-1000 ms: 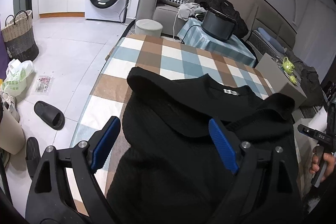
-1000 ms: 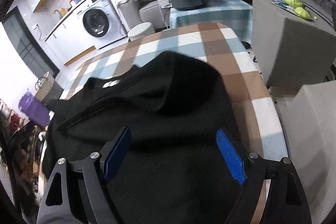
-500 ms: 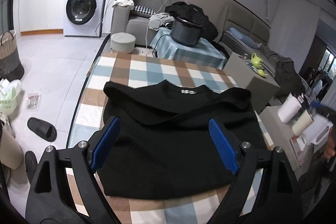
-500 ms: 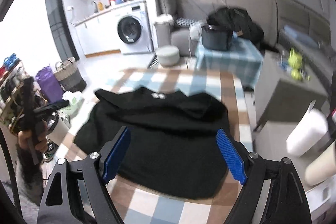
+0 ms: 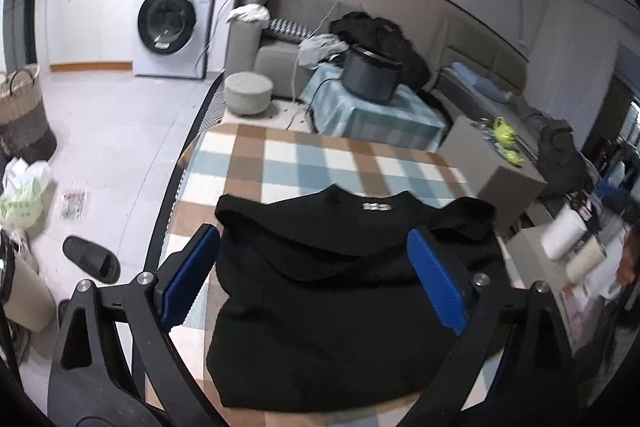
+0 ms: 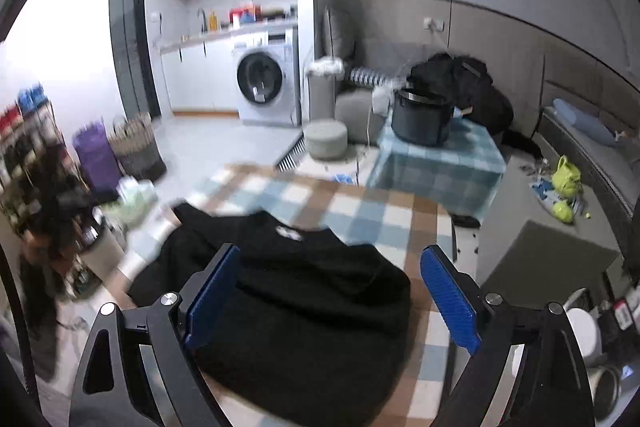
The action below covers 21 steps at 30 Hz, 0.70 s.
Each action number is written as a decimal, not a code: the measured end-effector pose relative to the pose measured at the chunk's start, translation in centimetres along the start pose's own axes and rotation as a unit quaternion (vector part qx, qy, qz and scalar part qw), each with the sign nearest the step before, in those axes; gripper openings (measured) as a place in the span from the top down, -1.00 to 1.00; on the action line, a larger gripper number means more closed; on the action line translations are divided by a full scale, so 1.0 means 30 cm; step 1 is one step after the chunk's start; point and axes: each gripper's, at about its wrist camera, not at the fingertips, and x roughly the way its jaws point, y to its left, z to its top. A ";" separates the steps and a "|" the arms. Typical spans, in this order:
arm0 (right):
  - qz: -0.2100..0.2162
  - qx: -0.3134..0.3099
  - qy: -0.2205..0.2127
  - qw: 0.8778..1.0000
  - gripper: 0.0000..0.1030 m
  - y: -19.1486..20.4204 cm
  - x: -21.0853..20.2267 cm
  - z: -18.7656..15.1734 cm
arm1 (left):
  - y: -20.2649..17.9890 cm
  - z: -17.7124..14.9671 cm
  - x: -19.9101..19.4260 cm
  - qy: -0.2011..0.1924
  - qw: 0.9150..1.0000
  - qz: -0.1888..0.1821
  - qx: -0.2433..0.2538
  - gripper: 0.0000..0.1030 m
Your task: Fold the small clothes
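Note:
A black knit top (image 5: 340, 299) lies flat on the checked tablecloth (image 5: 304, 163), collar and white label (image 5: 376, 206) at the far side, both sleeves folded in over its body. My left gripper (image 5: 314, 279) is open and empty, held above the garment's near half. In the right wrist view the same top (image 6: 296, 311) lies below my right gripper (image 6: 332, 299), which is also open and empty. Neither gripper touches the cloth.
A grey box (image 5: 492, 163) stands close to the table's right side. A small table with a black pot (image 5: 372, 75) is behind. Paper rolls (image 5: 564, 237) sit at the right. A slipper (image 5: 92, 259) and bags lie on the floor at left.
Both grippers have pulled back and up from the top, so the whole folded garment now shows. They stayed open. The right view is still swinging.

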 end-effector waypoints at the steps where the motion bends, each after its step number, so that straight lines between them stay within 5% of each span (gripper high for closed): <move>1: -0.001 0.001 0.019 1.000 -0.80 -0.031 0.082 -0.030 | 0.016 -0.004 0.031 0.009 1.000 0.005 -0.003 -0.82; 6: 0.006 0.095 0.099 0.990 -0.80 -0.189 0.383 -0.142 | 0.074 -0.021 0.217 0.040 0.999 0.030 -0.004 -0.82; 9: 0.036 0.175 0.125 0.976 -0.61 -0.252 0.539 -0.196 | 0.101 -0.030 0.314 0.055 0.998 0.029 -0.016 -0.82; 12: 0.035 0.211 0.146 0.966 -0.18 -0.255 0.661 -0.230 | 0.120 -0.035 0.415 0.065 0.997 0.037 -0.023 -0.82; 14: 0.046 0.248 0.161 0.954 0.41 -0.262 0.752 -0.254 | 0.132 -0.038 0.468 0.074 0.996 0.041 -0.025 -0.82; 17: 0.058 0.308 0.162 0.936 0.94 -0.279 0.850 -0.276 | 0.145 -0.044 0.539 0.081 0.995 0.044 -0.024 -0.82; 21: 0.057 0.347 0.076 0.933 0.95 -0.328 0.850 -0.204 | 0.175 -0.039 0.596 0.082 0.995 0.048 -0.026 -0.82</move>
